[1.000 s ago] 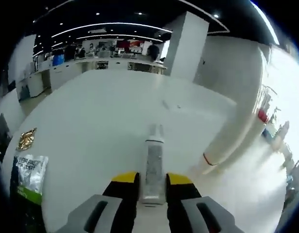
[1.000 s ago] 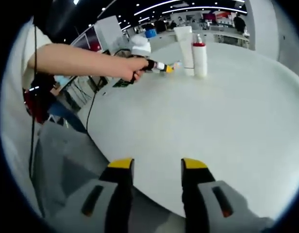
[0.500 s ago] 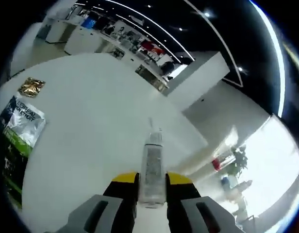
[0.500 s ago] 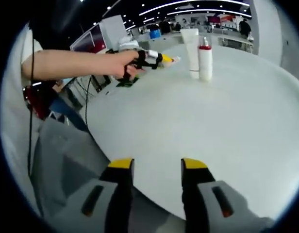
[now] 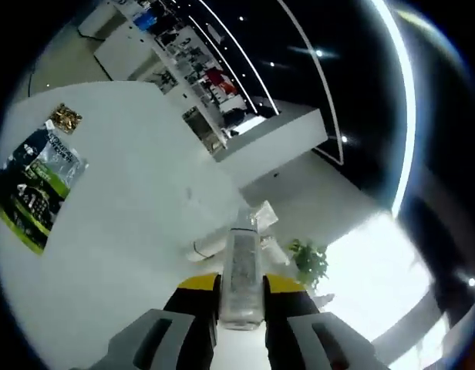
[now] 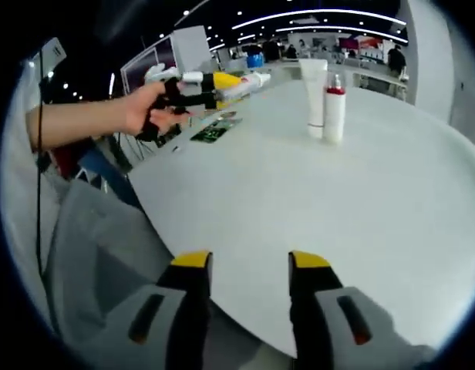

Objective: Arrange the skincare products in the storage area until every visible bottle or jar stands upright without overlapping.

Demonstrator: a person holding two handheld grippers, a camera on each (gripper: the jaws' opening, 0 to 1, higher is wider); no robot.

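Left claw (image 5: 239, 297): pinching the clear bottle (image 5: 241, 274), long axis along its jaws, cap forward, held above the desk (image 6: 361, 200).
Right claw (image 6: 243, 266): spread, empty.
Landmark: white tube (image 6: 314, 91) touching red-capped bottle (image 6: 335, 112), upright.
Nearer: left claw, judged.

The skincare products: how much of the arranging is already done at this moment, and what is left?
Done: a white tube and a red-capped bottle stand upright side by side on the table. In hand: the left gripper is shut on a clear bottle, held in the air. Left: stand it on the table, apart from the others. The right gripper is open and empty.
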